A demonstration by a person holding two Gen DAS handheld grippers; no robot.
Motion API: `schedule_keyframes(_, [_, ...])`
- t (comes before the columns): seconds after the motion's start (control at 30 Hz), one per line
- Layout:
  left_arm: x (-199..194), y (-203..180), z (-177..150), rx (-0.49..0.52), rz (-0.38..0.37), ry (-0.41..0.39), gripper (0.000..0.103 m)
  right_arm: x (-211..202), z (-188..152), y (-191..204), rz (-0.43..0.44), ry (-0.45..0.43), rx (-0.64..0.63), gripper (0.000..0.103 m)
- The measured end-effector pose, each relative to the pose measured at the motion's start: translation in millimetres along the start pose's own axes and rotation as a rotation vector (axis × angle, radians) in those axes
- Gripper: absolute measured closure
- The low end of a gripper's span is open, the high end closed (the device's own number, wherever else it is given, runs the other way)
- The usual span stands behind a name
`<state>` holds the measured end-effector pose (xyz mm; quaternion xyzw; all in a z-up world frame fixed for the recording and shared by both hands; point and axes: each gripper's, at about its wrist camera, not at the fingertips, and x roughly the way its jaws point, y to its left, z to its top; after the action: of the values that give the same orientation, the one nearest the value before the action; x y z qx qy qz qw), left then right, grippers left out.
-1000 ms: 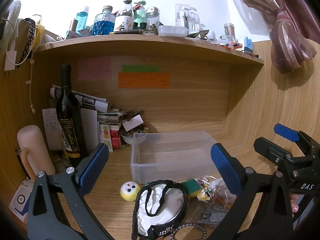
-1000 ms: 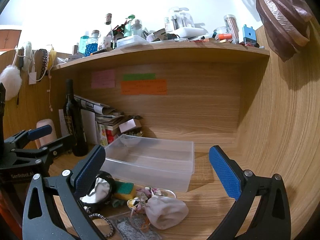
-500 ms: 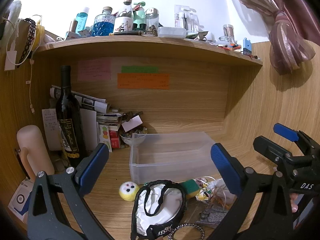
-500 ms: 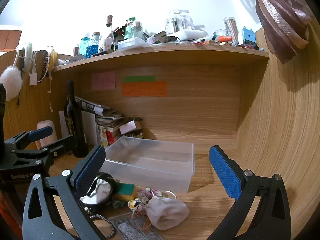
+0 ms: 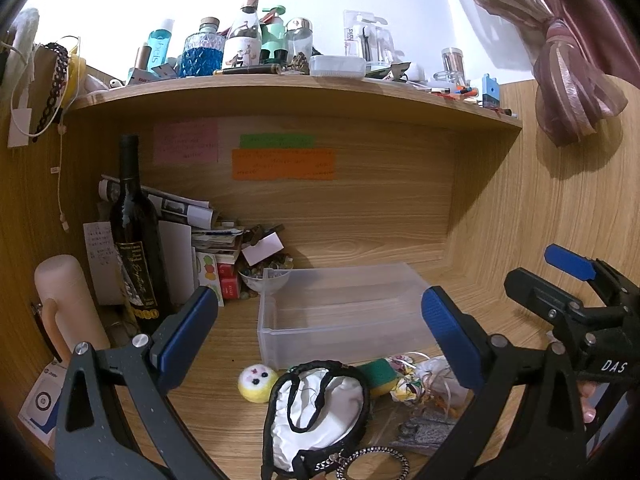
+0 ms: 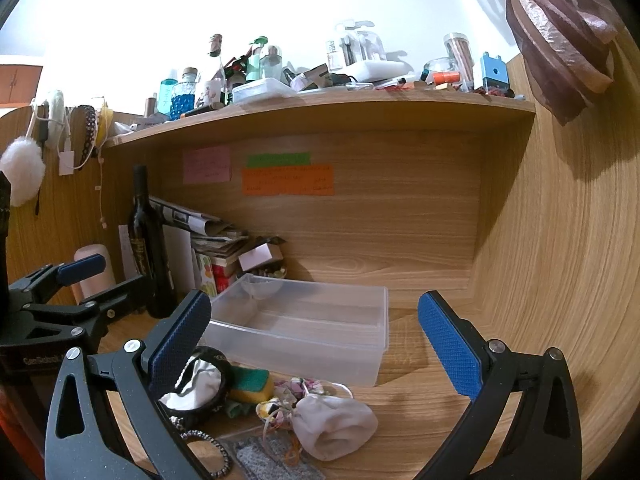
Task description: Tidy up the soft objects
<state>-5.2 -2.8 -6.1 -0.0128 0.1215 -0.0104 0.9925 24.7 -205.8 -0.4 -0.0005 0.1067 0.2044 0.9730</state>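
Observation:
A clear plastic bin (image 5: 340, 312) stands empty on the wooden desk; it also shows in the right wrist view (image 6: 304, 328). In front of it lie soft things: a black-rimmed white pouch (image 5: 316, 408), a yellow plush ball (image 5: 257, 382), a green and yellow sponge (image 6: 250, 384), a white cloth bag (image 6: 332, 420) and a tangle of coloured hair ties (image 6: 296, 390). My left gripper (image 5: 320, 336) is open and empty above the pouch. My right gripper (image 6: 316, 344) is open and empty above the cloth bag.
A dark wine bottle (image 5: 136, 240), a cream cylinder (image 5: 68, 304), stacked papers and a small bowl (image 5: 264, 278) crowd the back left corner. A shelf (image 5: 280, 84) with bottles hangs overhead. A beaded bracelet (image 5: 374, 460) and grey mesh pouch (image 6: 272, 460) lie at the front.
Both views have shifted only slightly. No object has moved and both grippers have stayed open.

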Motion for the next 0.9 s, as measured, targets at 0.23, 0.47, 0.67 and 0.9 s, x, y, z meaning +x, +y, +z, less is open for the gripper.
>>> schedule_keyframes(0.23, [2,0,0,-0.002,-0.008,0.009,0.000,4,-2,-1,0.015,0.019,0.004,0.000])
schedule_keyframes(0.47, [9,0,-3,0.026,-0.009,0.042,0.000,8,-4,-3,0.020,0.031,0.001,0.000])
schedule_keyframes(0.67, [22,13,-7,0.015,0.011,0.087,0.006,16,-7,-7,0.033,0.060,-0.040,0.000])
schedule_keyframes(0.9, [47,50,-17,-0.023,0.062,0.186,0.030,40,-25,-20,0.071,0.201,-0.049,0.022])
